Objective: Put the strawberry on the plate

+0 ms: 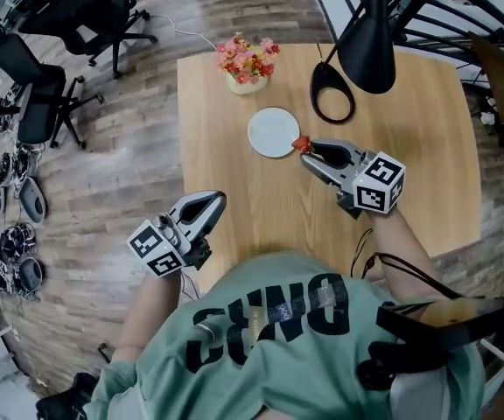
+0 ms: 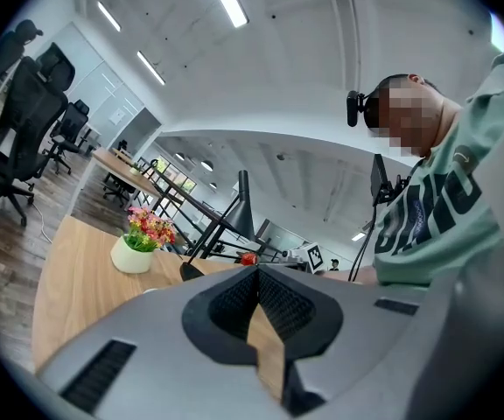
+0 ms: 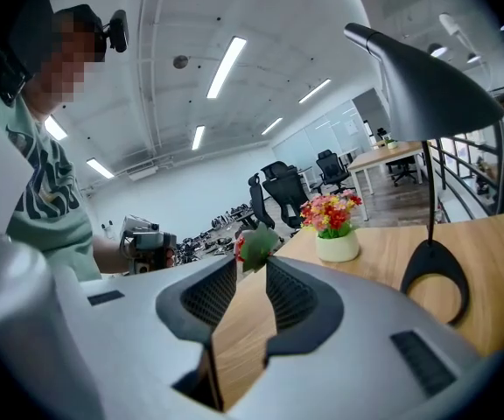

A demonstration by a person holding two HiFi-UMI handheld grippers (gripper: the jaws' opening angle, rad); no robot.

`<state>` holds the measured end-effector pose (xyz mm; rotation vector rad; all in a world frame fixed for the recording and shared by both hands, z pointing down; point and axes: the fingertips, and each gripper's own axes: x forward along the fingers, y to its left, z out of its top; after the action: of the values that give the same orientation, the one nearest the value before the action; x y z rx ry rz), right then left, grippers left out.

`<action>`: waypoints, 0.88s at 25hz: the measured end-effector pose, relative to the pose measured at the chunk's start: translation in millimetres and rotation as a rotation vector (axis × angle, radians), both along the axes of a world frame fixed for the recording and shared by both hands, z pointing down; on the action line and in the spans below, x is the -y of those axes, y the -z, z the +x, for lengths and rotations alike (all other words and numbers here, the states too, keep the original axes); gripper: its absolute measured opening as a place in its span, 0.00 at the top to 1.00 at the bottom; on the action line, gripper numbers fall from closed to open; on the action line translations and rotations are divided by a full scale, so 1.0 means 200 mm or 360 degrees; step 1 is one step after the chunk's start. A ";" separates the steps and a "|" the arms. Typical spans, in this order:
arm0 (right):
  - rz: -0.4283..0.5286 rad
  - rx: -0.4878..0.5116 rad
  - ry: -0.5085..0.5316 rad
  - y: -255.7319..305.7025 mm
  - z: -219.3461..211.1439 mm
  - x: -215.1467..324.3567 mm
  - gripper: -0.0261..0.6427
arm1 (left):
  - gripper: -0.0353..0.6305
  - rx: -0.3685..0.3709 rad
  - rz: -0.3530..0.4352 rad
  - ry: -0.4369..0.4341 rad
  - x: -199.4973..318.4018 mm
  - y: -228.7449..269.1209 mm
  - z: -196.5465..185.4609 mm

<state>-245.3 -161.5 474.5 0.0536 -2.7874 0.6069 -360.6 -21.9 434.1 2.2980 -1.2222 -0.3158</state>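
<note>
The red strawberry with its green leaves is held at the tips of my right gripper, just over the right rim of the small white plate. In the right gripper view the strawberry sits pinched between the two jaws of that gripper, leaves toward the camera. My left gripper hangs at the table's left front edge, away from the plate, shut with nothing in it. From the left gripper view the strawberry shows far off as a red dot.
A white pot of pink and red flowers stands behind the plate. A black desk lamp leans over the table, its ring base right of the plate. Black office chairs stand on the floor at left.
</note>
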 end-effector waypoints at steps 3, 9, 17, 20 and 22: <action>0.0008 -0.0014 -0.0018 -0.04 -0.01 0.07 0.79 | 0.94 -0.0004 -0.0005 -0.0003 0.07 -0.03 -0.02; 0.0008 -0.0015 -0.0040 -0.13 -0.03 0.18 0.79 | 0.94 0.0000 -0.0032 -0.0019 0.23 -0.12 -0.05; 0.0090 -0.0079 -0.0015 -0.30 -0.12 0.28 0.79 | 0.94 -0.0021 -0.0097 -0.0014 0.42 -0.32 -0.07; 0.0152 -0.0124 -0.0006 -0.31 -0.13 0.28 0.79 | 0.94 -0.0018 -0.0128 -0.0013 0.46 -0.36 -0.07; 0.0196 -0.0161 0.0006 -0.36 -0.17 0.30 0.79 | 0.94 -0.0001 -0.0150 -0.0006 0.51 -0.41 -0.09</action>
<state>-279.4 -222.4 547.0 0.1019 -2.7226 0.4186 -378.7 -124.2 516.6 2.2193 -1.2062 -0.2518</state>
